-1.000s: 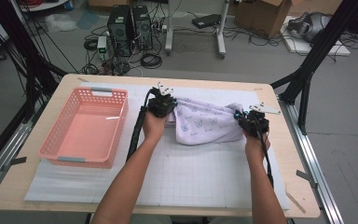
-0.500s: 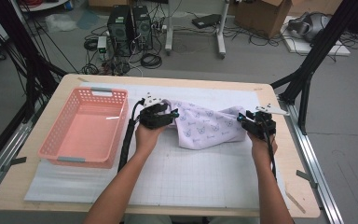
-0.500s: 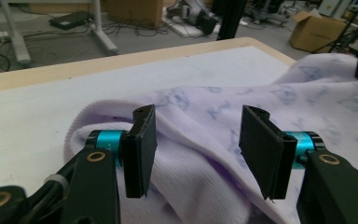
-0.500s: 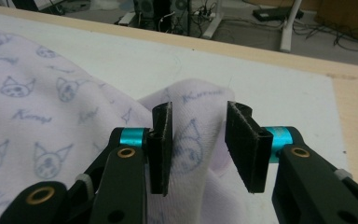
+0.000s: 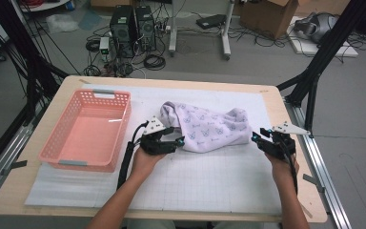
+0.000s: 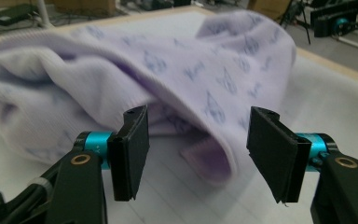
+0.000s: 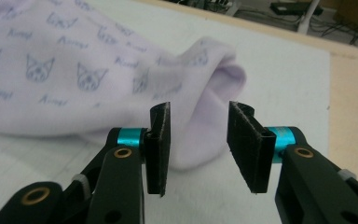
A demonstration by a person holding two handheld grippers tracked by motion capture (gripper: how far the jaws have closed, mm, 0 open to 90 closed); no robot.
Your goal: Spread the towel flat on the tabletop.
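Observation:
A lilac cloth (image 5: 209, 126) printed with small cat faces lies crumpled on the white mat (image 5: 209, 181) at the middle of the table. My left gripper (image 5: 178, 141) sits at the cloth's near left end. In the left gripper view its jaws (image 6: 198, 116) stand open and have just been opening, with a folded edge of the cloth (image 6: 214, 158) loose between them. My right gripper (image 5: 256, 138) is at the cloth's right end. Its jaws (image 7: 199, 109) have also just been opening and stand apart, the rounded cloth end (image 7: 214, 79) just beyond them, not pinched.
A pink plastic basket (image 5: 122, 133) with nothing in it stands on the mat's left side, close to my left hand. Bare mat stretches toward the table's front edge. Black frame posts (image 5: 314, 71) rise beyond the right corner, with computers and cables on the floor behind.
Both grippers were shut on the cloth and have let go. Both hands drew back toward the table's front, the right one also rightward. The cloth now lies slack on the mat.

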